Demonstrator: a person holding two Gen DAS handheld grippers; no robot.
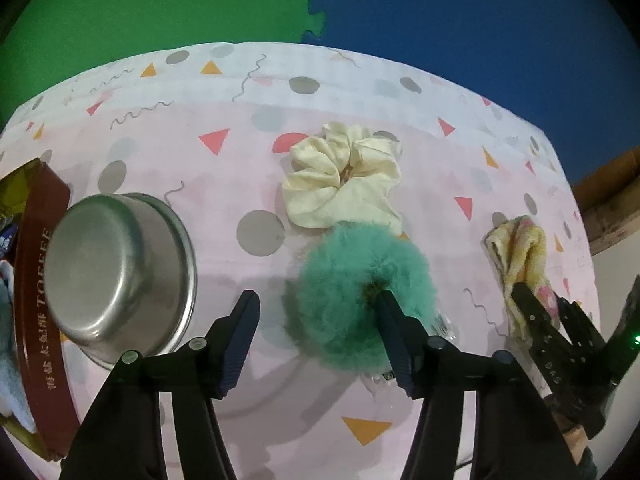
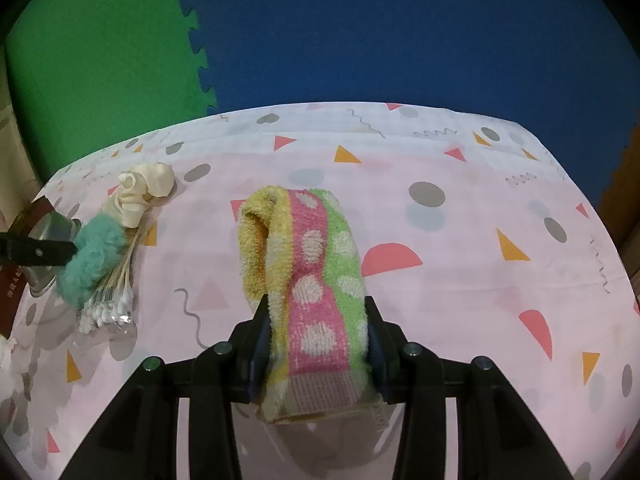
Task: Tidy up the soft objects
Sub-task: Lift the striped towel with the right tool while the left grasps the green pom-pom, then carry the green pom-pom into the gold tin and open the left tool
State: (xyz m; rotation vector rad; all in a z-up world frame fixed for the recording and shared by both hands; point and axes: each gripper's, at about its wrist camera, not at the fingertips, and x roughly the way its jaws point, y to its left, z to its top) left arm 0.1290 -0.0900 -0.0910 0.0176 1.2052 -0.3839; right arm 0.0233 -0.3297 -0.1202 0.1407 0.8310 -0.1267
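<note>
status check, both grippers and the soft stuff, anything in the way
Right gripper shut on striped towel. Left gripper open, one finger in teal fluffy scrunchie. Steel bowl close alongside.

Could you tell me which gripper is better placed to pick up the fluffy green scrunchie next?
Left. The left gripper stands open right at the green scrunchie, one finger already in its middle hole. The right gripper is shut on the striped towel, well off to the side.
</note>
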